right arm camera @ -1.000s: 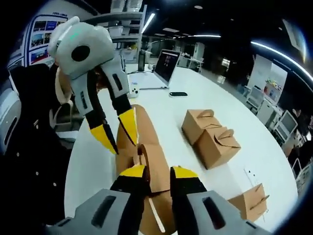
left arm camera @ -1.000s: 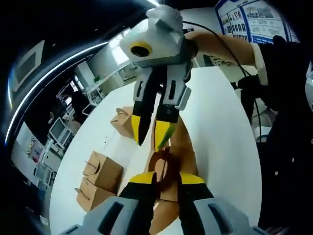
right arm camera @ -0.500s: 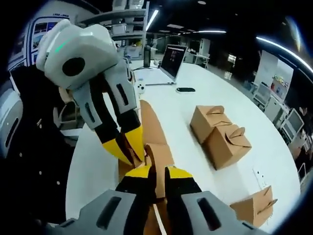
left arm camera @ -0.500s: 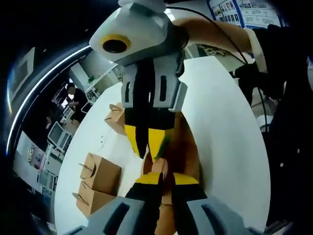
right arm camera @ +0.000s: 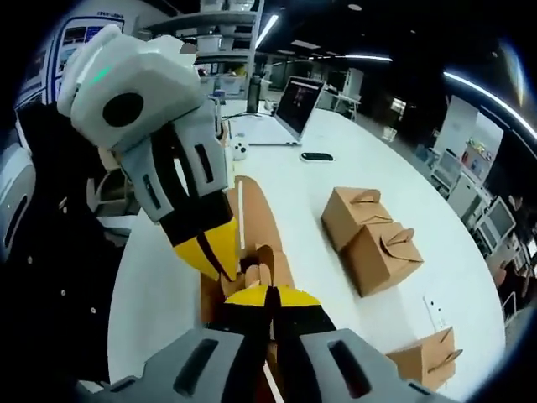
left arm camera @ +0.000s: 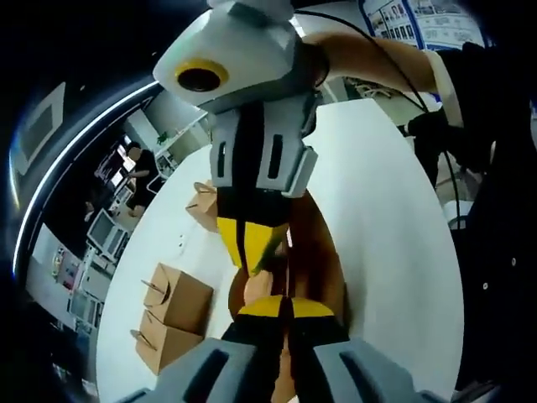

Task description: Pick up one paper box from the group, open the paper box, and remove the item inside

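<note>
both grippers clamp the top flaps of a brown paper box point(right arm camera: 256, 231) held over the white table point(right arm camera: 369, 168): left gripper point(left arm camera: 281, 304) and right gripper point(right arm camera: 267, 295) pinched tight, tip to tip. three more boxes point(right arm camera: 373, 239) sit toward the table's far edge.

Both claws meet tip to tip with jaws pressed together: the left claw point(left arm camera: 279, 306) rises from below while the right claw point(left arm camera: 254, 256) descends from above, a sleeved arm point(left arm camera: 470, 109) behind it.
</note>
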The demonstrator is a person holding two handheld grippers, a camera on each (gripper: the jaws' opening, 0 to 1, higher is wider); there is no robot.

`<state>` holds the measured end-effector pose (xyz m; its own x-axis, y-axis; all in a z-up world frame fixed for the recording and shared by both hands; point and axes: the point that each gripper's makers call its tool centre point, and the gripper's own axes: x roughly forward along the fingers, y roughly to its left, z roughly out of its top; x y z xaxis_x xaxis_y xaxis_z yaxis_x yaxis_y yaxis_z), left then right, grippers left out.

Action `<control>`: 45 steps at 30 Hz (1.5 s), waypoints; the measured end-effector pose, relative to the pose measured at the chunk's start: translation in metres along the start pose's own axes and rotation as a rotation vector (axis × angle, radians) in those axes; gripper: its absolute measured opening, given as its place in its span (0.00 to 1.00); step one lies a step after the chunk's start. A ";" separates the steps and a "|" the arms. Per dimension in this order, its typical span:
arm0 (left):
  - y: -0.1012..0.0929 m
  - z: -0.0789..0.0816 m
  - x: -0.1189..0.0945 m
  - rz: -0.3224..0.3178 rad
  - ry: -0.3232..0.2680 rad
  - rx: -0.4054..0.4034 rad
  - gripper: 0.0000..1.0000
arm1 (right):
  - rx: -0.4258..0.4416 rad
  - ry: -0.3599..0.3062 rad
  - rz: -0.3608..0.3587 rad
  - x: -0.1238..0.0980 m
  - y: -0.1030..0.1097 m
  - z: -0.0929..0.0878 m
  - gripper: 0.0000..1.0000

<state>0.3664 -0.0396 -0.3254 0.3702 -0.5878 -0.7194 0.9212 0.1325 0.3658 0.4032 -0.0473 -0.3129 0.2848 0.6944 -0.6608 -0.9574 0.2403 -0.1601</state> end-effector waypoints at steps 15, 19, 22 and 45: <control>-0.034 0.018 -0.025 0.005 -0.022 0.047 0.04 | -0.055 0.036 -0.125 -0.001 -0.027 0.011 0.03; -0.049 0.018 -0.031 0.014 -0.024 0.072 0.04 | -0.067 0.047 -0.163 0.000 -0.038 0.010 0.03; -0.066 0.016 -0.033 0.017 -0.024 0.092 0.04 | -0.079 0.056 -0.178 0.002 -0.043 0.010 0.03; -0.096 -0.009 -0.016 -0.005 -0.058 0.038 0.04 | -0.040 0.115 -0.193 0.034 -0.080 -0.012 0.04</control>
<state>0.2733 -0.0355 -0.3547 0.3571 -0.6337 -0.6862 0.9175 0.1000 0.3850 0.4885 -0.0510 -0.3317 0.4581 0.5560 -0.6936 -0.8873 0.3328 -0.3192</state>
